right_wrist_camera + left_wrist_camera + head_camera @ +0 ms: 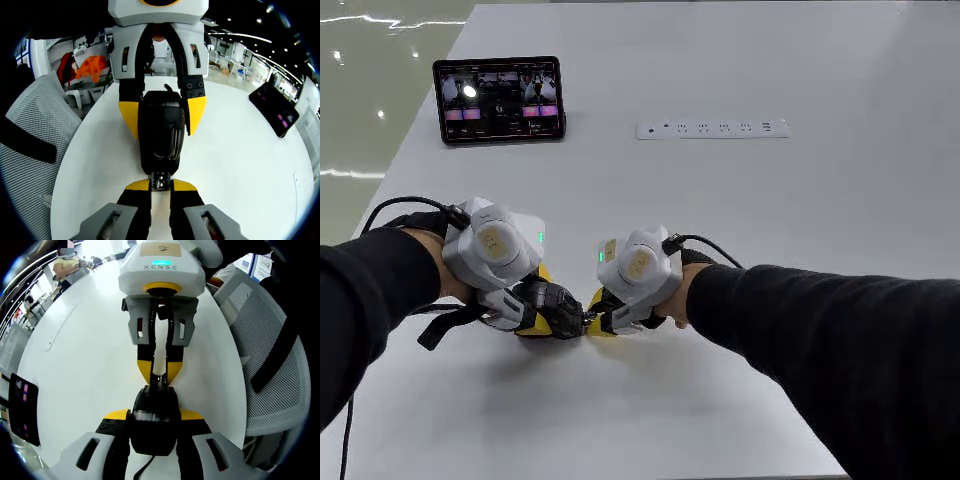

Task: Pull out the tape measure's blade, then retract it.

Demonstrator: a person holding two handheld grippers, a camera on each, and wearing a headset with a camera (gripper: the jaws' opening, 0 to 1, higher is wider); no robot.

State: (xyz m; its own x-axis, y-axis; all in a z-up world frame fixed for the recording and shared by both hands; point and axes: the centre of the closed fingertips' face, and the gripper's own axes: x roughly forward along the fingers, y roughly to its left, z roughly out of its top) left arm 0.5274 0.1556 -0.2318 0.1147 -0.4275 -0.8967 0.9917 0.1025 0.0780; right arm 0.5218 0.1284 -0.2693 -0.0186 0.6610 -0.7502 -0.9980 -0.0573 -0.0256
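The tape measure, a black case, lay low over the near part of the white table, caught between the two tools that met nose to nose there. The left gripper was clamped on the case, one yellow-tipped jaw on each side of it. The right gripper faced it from the other side, its jaws pinched together on the small metal hook at the front of the case. The hook sat right at the mouth of the case, so the two tools almost touched. Both of the person's arms, in dark sleeves, reached in from the near edge. Farther back on the table a tablet stood with its screen lit, and a white power strip lay flat, well apart from it to the right. A grey mesh chair stood just beside the table.
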